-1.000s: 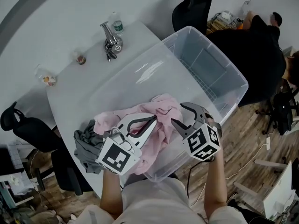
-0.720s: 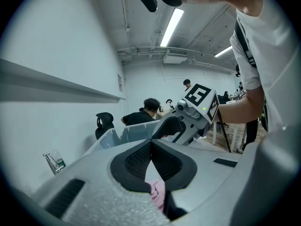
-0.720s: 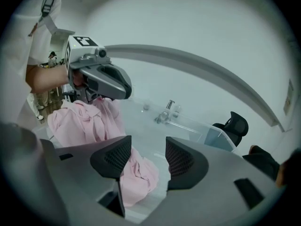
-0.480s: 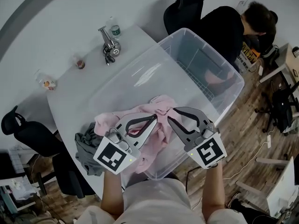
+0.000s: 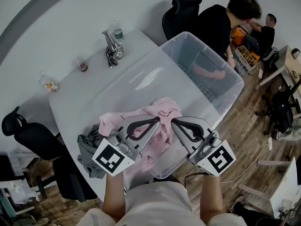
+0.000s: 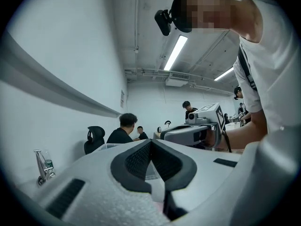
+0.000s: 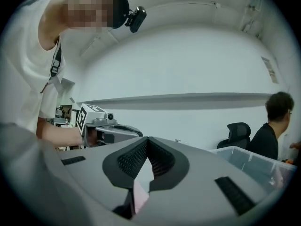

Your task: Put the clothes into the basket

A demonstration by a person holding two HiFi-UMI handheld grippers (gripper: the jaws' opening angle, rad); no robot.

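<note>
On the left, a grey cloth (image 5: 87, 147) lies crumpled on the table (image 5: 80, 93), near its front edge, untouched and yet to be dealt with. Next along, the left gripper (image 5: 158, 119) is held level with its jaws closed, tips together, and a sliver of pink is caught in the gap behind them. The pink cloth (image 5: 164, 108) is draped over the near rim of the basket (image 5: 217, 56), part inside, part hanging out toward the person. The right gripper (image 5: 173, 121) is set just beside the left on the same cloth. Its jaws have just been closing and are pressed together, with pink fabric showing between them. So the cloth is judged to be pinched at two points close together. Further right, the rest of the basket is seen to be bare.

Lifting the pink cloth and dropping it in is judged to be the step in hand. Both grips should be held firm, and the cloth raised high enough that the trailing hem is carried clear of the rim. The grippers are best moved forward together, toward the middle of the basket, so nothing is left draped on the edge. Release should be delayed until the fabric is well inside. A snag on the rim is the risk to be watched.
</note>
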